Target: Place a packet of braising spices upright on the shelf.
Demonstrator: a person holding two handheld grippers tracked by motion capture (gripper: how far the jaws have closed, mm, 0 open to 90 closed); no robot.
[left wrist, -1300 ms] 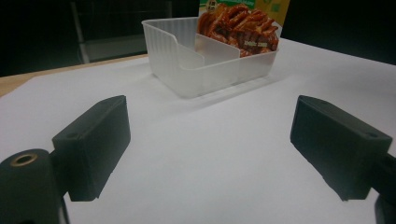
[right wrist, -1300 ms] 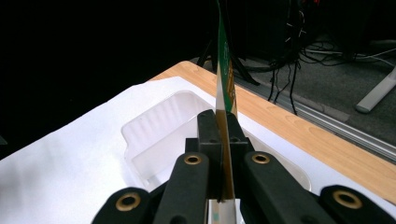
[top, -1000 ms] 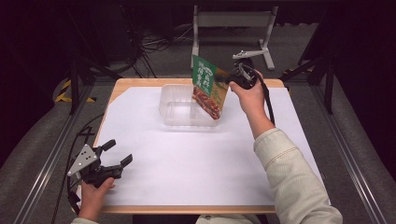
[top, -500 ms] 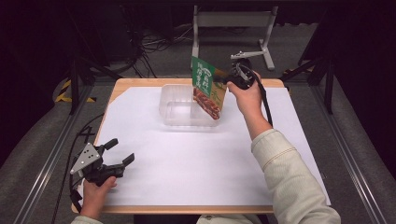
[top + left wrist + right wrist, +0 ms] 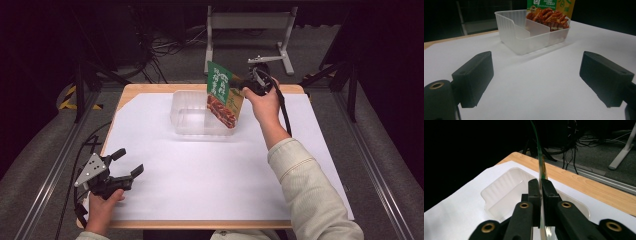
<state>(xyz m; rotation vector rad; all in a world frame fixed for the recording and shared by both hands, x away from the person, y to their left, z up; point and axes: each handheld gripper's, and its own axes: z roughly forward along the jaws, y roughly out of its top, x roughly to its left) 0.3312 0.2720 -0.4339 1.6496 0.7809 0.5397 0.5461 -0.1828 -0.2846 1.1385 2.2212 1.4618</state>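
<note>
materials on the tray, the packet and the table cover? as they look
Tray: looks like thin translucent plastic, frosted and ribbed; the divider shows through its wall.
Packet: probably a printed film pouch, slightly glossy; it shows edge-on as a thin sheet between the shut jaws of the right gripper.
Table cover: matte white sheet, paper or similar, over a wood-look top.

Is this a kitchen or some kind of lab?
Probably a lab or recording room, not a kitchen: a paper-covered table, tangled cables on the grey floor behind it, and a metal stand against dark surroundings.
</note>
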